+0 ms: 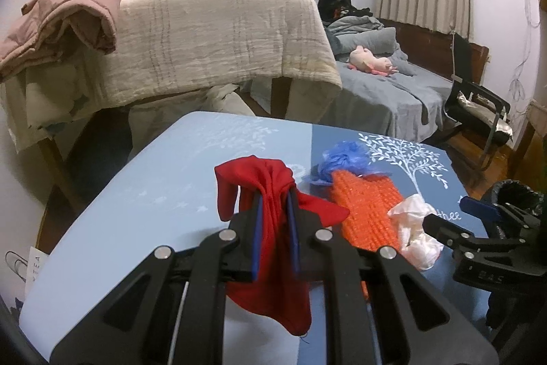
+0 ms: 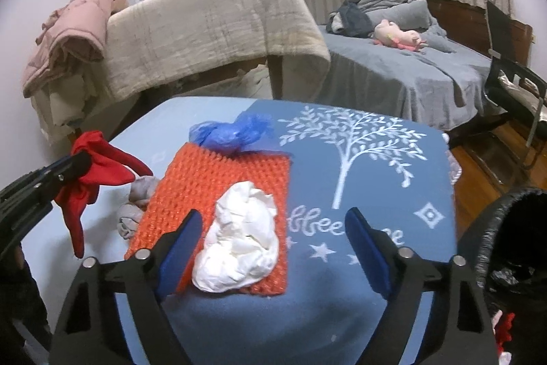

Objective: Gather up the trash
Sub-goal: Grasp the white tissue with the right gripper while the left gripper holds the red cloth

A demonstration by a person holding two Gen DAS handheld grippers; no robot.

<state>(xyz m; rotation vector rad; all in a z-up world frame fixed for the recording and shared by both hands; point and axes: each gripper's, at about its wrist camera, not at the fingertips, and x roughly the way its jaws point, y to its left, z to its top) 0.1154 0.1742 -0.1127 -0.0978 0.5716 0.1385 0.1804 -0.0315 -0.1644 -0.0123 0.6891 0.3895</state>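
- Left gripper (image 1: 275,211): jaws clenched on a red cloth (image 1: 270,245), which hangs lifted clear of the counter (image 1: 154,194); in the right wrist view the cloth dangles at the counter's left edge.
- Right gripper (image 2: 273,242): jaws released and spread wide, hovering low over a crumpled white paper wad (image 2: 239,245); its left jaw is just beside the wad, its right jaw well apart from it.
- White paper wad: rests on an orange knitted mat (image 2: 232,180) near the counter's front edge.
- Blue plastic bag (image 2: 232,132): bunched up, touching the mat's far edge.
- Grey crumpled scrap (image 2: 136,204): lies on the counter just left of the mat.
- Trash bin (image 2: 512,245): black-lined, standing off the counter's right side; something red and pink shows low beside it, too unclear to name.
- Progress, as judged: early to middle. One piece is in hand but not yet binned; the wad, the blue bag and the grey scrap remain to be collected.
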